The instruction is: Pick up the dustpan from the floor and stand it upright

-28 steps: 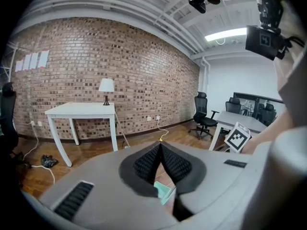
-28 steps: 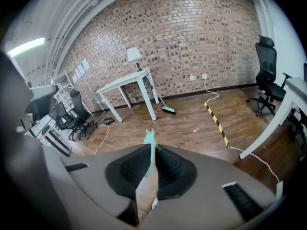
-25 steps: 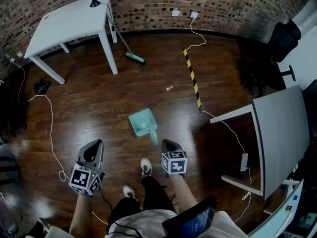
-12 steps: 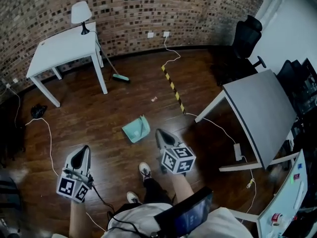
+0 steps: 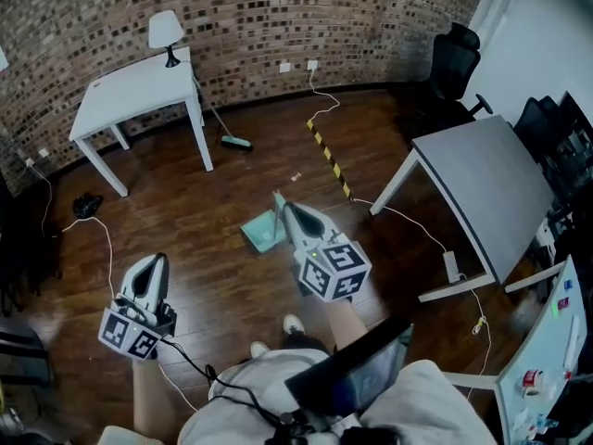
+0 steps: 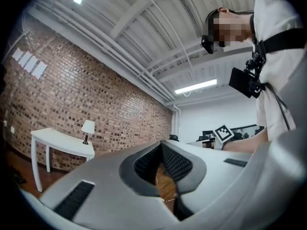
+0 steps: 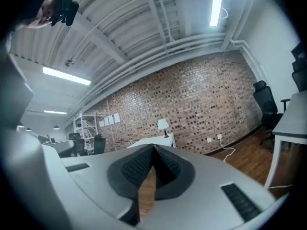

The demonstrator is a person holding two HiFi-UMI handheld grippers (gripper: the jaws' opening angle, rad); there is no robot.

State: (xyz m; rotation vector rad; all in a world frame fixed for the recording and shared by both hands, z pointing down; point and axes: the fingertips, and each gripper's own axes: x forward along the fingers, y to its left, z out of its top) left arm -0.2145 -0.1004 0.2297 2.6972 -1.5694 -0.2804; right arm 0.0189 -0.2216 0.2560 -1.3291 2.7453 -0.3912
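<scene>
dustpan (image 5: 260, 234): teal, on the dark wood floor (image 5: 185, 202) ahead of the person's shoe (image 5: 293, 324), between the white table (image 5: 139, 86) and the grey desk (image 5: 491, 188). Its right side is hidden behind the right gripper (image 5: 281, 203). Can't tell if it stands up or lies flat. Neither claw holds it.
right gripper: jaws together, nothing in them. Its own view looks level at the brick wall (image 7: 201, 104), with no teal between the pads (image 7: 165, 163). In the head view it is raised and overlaps the dustpan.
left gripper (image 5: 157, 261): jaws together, empty. Its own view shows the tips meeting, with only wood floor in the slit below. It is held low on the person's left, well apart from the dustpan.
lamp (image 5: 166, 31): on the far corner of the white table, by the wall.
broom (image 5: 237, 142): teal head on the floor just beside a table leg, handle running up past the table edge.
tape strip (image 5: 329, 160): black and yellow, on the floor beyond the dustpan.
office chair (image 5: 454, 58): black, beyond the grey desk.
cable (image 5: 102, 239): white, trailing over the floor near the left gripper.
</scene>
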